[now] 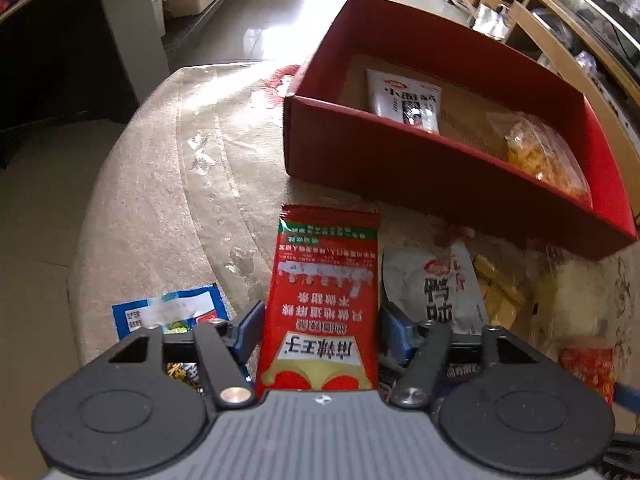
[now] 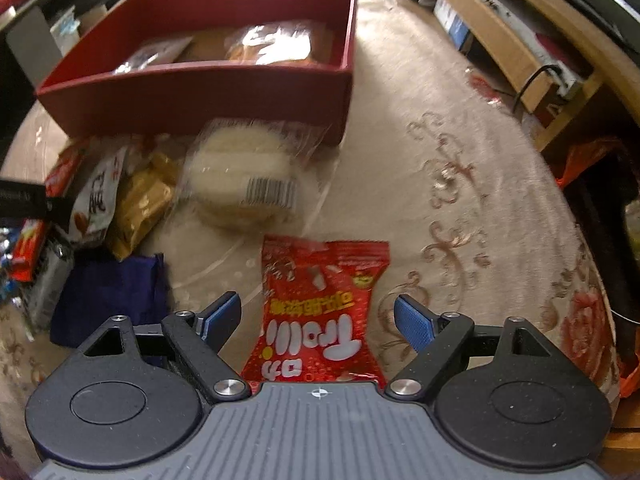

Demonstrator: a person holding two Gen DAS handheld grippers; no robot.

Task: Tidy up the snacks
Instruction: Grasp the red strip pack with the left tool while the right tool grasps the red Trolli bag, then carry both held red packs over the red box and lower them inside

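Observation:
A long red snack packet (image 1: 320,300) lies flat between the blue pads of my left gripper (image 1: 322,328). The pads stand at its two long edges, with a thin dark gap on the right side, and the packet is not buckled. In the right wrist view a red Trolli gummy bag (image 2: 320,312) lies on the cloth between the fingers of my right gripper (image 2: 318,320), which is open with clear room on both sides. The red box (image 1: 400,168) (image 2: 192,92) stands beyond both and holds a white packet (image 1: 404,100) and a clear bag of yellow snacks (image 1: 536,156).
Loose snacks lie in front of the box: a white packet (image 1: 436,288), gold packets (image 2: 140,208), a round white cake in clear wrap (image 2: 240,176), a dark blue packet (image 2: 112,296) and a blue-and-white one (image 1: 168,312). The round table's beige cloth (image 2: 460,200) drops off at its edges.

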